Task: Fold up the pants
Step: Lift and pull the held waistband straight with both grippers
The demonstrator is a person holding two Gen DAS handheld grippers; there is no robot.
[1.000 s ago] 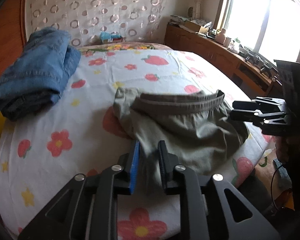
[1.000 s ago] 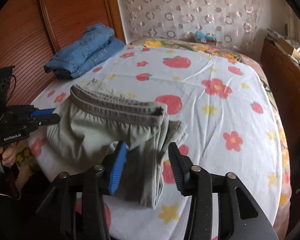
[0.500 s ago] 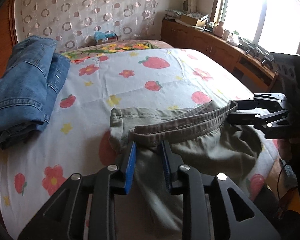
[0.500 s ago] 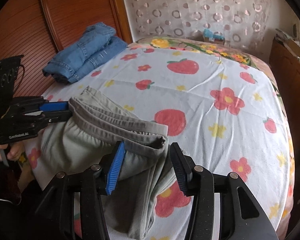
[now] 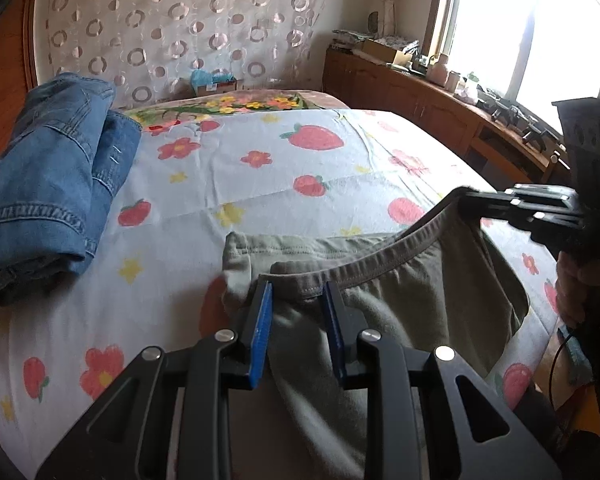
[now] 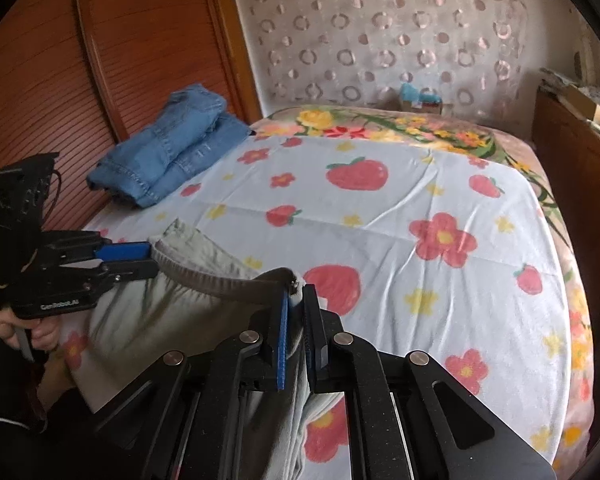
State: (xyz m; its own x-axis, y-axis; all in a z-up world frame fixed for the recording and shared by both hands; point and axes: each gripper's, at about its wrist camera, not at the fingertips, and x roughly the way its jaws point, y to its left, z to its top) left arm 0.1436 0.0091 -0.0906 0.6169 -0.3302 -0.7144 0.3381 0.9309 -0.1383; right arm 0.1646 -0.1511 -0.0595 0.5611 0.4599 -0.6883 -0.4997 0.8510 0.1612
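Left wrist view: olive pants on the strawberry-print bedsheet, at its near edge. Left gripper clamped on the waistband's left end, cloth bunched between the blue pads. Right gripper pinching the waistband's other end, lifted off the bedsheet. Folded jeans on the bedsheet's far left.

Right wrist view: right gripper clenched on the pants waistband. Left gripper gripping the opposite end. Jeans far left on the bedsheet.
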